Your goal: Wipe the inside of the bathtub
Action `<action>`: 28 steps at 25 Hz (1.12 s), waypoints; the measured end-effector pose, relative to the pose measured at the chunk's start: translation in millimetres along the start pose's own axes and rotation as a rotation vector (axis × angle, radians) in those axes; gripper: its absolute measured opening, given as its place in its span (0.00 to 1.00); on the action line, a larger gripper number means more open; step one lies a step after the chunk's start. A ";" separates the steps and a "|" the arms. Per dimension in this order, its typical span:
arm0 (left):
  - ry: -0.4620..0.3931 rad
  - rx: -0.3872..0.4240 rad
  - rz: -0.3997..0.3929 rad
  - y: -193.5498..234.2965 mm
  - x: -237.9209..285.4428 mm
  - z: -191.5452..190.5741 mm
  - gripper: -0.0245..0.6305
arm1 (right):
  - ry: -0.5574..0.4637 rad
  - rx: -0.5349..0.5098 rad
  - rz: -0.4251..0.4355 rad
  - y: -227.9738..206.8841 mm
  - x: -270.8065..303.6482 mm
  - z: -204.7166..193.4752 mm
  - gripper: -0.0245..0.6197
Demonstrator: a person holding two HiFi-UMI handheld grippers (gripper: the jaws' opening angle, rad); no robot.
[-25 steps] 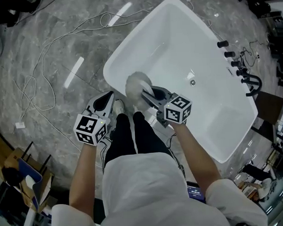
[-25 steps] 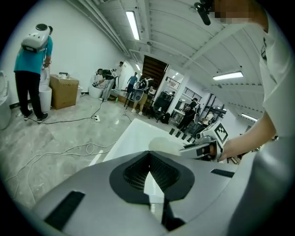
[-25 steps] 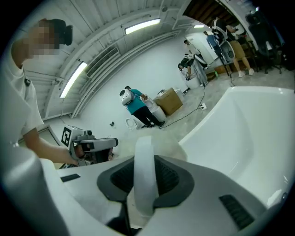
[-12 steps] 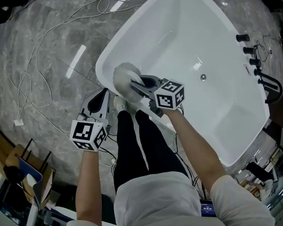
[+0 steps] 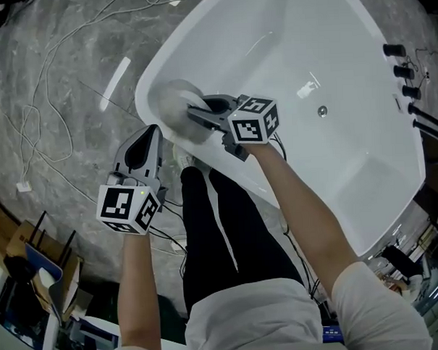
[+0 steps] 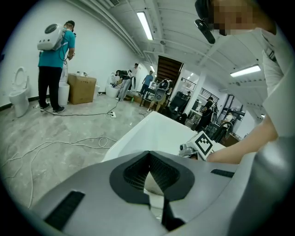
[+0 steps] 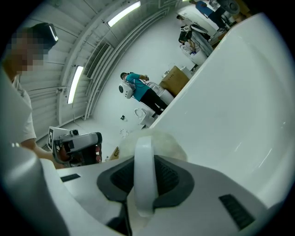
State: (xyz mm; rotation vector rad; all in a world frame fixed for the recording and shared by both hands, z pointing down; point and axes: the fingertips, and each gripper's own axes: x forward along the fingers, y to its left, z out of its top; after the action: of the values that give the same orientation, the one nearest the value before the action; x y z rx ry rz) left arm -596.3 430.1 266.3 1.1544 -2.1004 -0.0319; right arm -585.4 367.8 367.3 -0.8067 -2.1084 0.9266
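White fluffy pad (image 5: 169,107) against the inner wall at the near end of the bathtub (image 5: 334,165), clamped by its handle in the right claw (image 5: 202,113); wiping apparently under way. Left claw (image 5: 146,141) closed on nothing, outside the tub over the floor. Next, probably: sweep on along the wall, keeping contact; one tub, one pad, two claws.

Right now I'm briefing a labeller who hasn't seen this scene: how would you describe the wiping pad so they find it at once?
Start at the white bathtub filling the upper right of the head view and follow it to its rounded end nearest the person. There the right gripper is shut on a round, fluffy off-white pad, the only fuzzy thing against the glossy tub.
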 end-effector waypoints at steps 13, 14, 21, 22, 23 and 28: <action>-0.003 0.002 0.031 13.2 12.9 -6.5 0.05 | 0.027 -0.010 0.153 -0.9 19.1 -0.8 0.18; -0.002 0.002 0.030 12.8 14.1 -7.4 0.05 | 0.025 -0.005 0.156 -2.3 20.7 -1.2 0.18; 0.013 0.025 0.003 9.2 25.5 -13.2 0.05 | 0.033 -0.010 0.167 -8.9 29.6 -3.2 0.18; 0.015 0.025 0.002 9.9 27.4 -13.7 0.05 | 0.042 -0.015 0.162 -11.0 30.9 -4.9 0.18; 0.016 0.027 0.000 10.2 29.5 -13.7 0.05 | 0.051 -0.018 0.156 -14.2 31.8 -7.0 0.18; 0.030 0.053 -0.025 6.1 43.0 -11.1 0.05 | 0.073 0.000 0.122 -35.6 32.1 -19.3 0.18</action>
State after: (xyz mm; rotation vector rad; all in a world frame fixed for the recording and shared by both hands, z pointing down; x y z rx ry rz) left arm -608.3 405.3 301.6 1.2052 -2.0712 0.0292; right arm -598.0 379.2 416.1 -0.9633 -2.0141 0.9458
